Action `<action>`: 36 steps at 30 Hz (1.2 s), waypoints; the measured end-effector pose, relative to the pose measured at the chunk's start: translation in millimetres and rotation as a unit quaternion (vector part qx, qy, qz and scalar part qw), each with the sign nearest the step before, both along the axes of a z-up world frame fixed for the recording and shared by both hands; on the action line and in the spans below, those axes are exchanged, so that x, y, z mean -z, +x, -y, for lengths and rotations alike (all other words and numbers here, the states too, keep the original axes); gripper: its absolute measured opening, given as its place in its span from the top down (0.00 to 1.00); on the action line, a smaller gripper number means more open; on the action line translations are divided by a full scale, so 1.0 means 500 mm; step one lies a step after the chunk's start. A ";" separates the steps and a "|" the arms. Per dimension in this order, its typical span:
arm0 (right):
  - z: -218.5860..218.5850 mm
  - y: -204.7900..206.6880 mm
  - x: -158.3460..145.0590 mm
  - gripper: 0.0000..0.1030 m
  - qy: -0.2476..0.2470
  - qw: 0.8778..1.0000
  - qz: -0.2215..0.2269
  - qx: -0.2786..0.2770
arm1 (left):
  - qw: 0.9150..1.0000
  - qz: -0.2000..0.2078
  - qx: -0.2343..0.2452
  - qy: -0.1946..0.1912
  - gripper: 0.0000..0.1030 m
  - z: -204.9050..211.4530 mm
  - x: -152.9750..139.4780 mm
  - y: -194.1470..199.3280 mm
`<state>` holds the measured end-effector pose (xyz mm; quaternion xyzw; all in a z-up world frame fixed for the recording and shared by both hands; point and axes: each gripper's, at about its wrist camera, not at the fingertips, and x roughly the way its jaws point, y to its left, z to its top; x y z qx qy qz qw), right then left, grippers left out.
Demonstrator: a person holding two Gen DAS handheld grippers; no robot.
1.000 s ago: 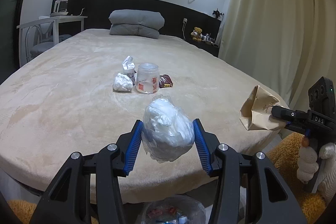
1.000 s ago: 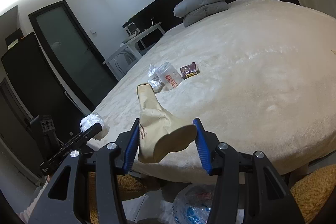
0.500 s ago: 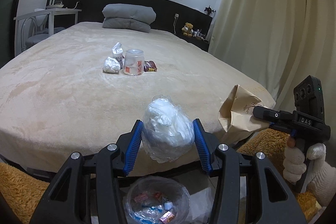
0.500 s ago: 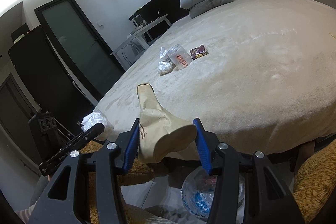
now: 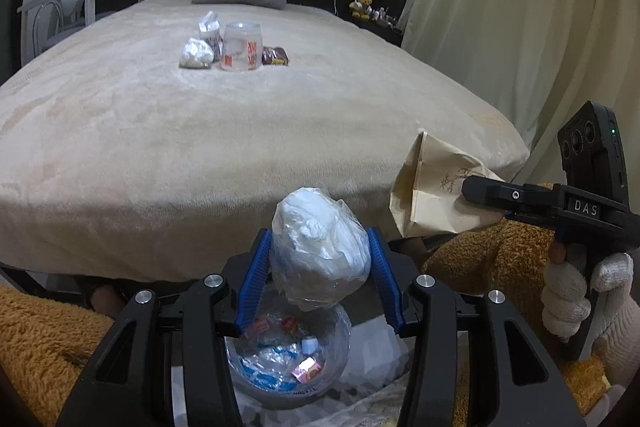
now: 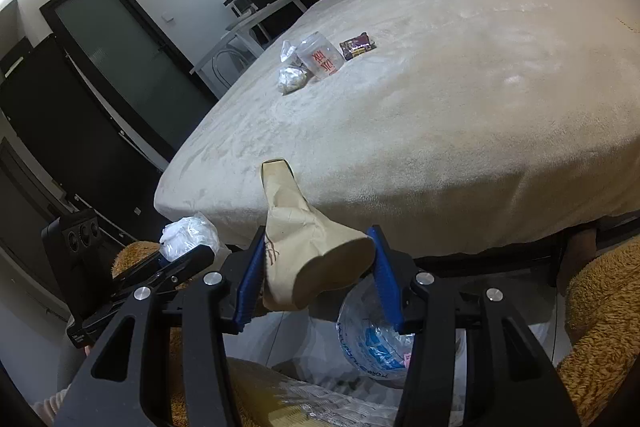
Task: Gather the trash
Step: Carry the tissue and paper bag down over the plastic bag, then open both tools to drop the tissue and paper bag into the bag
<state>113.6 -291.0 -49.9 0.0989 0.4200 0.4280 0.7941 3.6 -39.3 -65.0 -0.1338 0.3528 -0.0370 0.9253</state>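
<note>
- The left hand-held gripper [image 5: 320, 269] is closed onto a white wad in clear plastic film [image 5: 318, 245], its blue ribbed pads pressed into both sides; the bundle is lumpy, soft and crinkled.
- It hangs past the foot edge of the bed [image 5: 224, 131], directly above a clear round trash bin [image 5: 286, 359] on the floor that holds blue-printed film and small coloured wrappers.
- The right hand-held gripper [image 6: 318, 269] is clamped on a crumpled tan paper bag [image 6: 304, 247], which is creased, matte and folded flat at its upper end; in the left view it [image 5: 432, 195] sits just beyond the bed's rounded corner, to the right of the bin.
- From the right view the bin [image 6: 372, 339] lies low, below and slightly right of the bag, with bare floor and pale sheeting around it.
- The bed's plush beige cover drops off in a soft curved edge; open mattress stretches between that edge and the rest of the trash.
- Mid-bed, grouped closely: a small white bagged wad [image 5: 196, 54], a crumpled carton [image 5: 210, 29], a clear plastic jar with red print [image 5: 241, 47] and a dark snack wrapper [image 5: 275, 55].
- Fuzzy brown fabric [image 5: 48, 339] flanks the bin on both sides, narrowing the gap.
- Cream curtains [image 5: 520, 7] close off the right side.
</note>
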 end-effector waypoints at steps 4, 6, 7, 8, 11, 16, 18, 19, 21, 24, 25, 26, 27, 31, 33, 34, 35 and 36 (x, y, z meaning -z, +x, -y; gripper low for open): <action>-0.018 0.010 0.030 0.52 -0.029 0.999 -0.023 -0.006 | 0.999 -0.040 0.008 -0.018 0.54 0.000 0.037 0.024; -0.027 0.013 0.047 0.52 -0.038 0.999 -0.036 -0.012 | 0.998 -0.056 0.009 -0.022 0.54 0.000 0.053 0.034; -0.032 0.015 0.053 0.52 -0.044 0.998 -0.040 -0.012 | 0.998 -0.064 0.011 -0.024 0.54 0.000 0.061 0.039; -0.036 0.016 0.058 0.52 -0.052 0.998 -0.040 -0.009 | 0.997 -0.071 0.010 -0.026 0.54 -0.002 0.067 0.043; -0.045 0.019 0.073 0.52 -0.071 0.996 -0.046 -0.007 | 0.994 -0.103 -0.004 -0.033 0.54 -0.008 0.094 0.054; -0.066 0.033 0.112 0.52 -0.108 0.991 -0.075 -0.003 | 0.986 -0.153 -0.026 -0.061 0.54 -0.031 0.137 0.065; -0.076 0.040 0.127 0.52 -0.121 0.989 -0.087 -0.003 | 0.983 -0.168 -0.027 -0.071 0.54 -0.034 0.152 0.071; -0.081 0.044 0.135 0.52 -0.127 0.988 -0.093 -0.005 | 0.981 -0.177 -0.028 -0.074 0.54 -0.033 0.161 0.075; -0.092 0.052 0.153 0.52 -0.137 0.984 -0.110 -0.009 | 0.977 -0.196 -0.026 -0.076 0.54 -0.030 0.178 0.083; -0.106 0.061 0.177 0.52 -0.164 0.979 -0.120 -0.010 | 0.971 -0.227 -0.031 -0.069 0.54 -0.027 0.205 0.096; -0.110 0.064 0.185 0.52 -0.172 0.977 -0.124 -0.011 | 0.970 -0.233 -0.031 -0.068 0.54 -0.026 0.210 0.102; -0.111 0.065 0.193 0.52 -0.176 0.976 -0.130 -0.012 | 0.969 -0.237 -0.032 -0.070 0.54 -0.027 0.215 0.106; -0.114 0.067 0.202 0.52 -0.181 0.974 -0.137 -0.014 | 0.967 -0.241 -0.033 -0.072 0.54 -0.028 0.221 0.109; -0.125 0.073 0.233 0.52 -0.208 0.966 -0.156 -0.015 | 0.961 -0.265 -0.028 -0.073 0.54 -0.028 0.245 0.122; -0.130 0.077 0.246 0.52 -0.215 0.962 -0.167 -0.016 | 0.958 -0.277 -0.023 -0.073 0.54 -0.027 0.256 0.126; -0.133 0.078 0.253 0.52 -0.218 0.961 -0.171 -0.017 | 0.956 -0.281 -0.020 -0.076 0.54 -0.026 0.261 0.129; -0.135 0.081 0.259 0.52 -0.222 0.959 -0.175 -0.016 | 0.955 -0.285 -0.018 -0.076 0.54 -0.023 0.265 0.130; -0.137 0.083 0.264 0.52 -0.225 0.958 -0.178 -0.014 | 0.954 -0.290 -0.014 -0.075 0.54 -0.021 0.270 0.133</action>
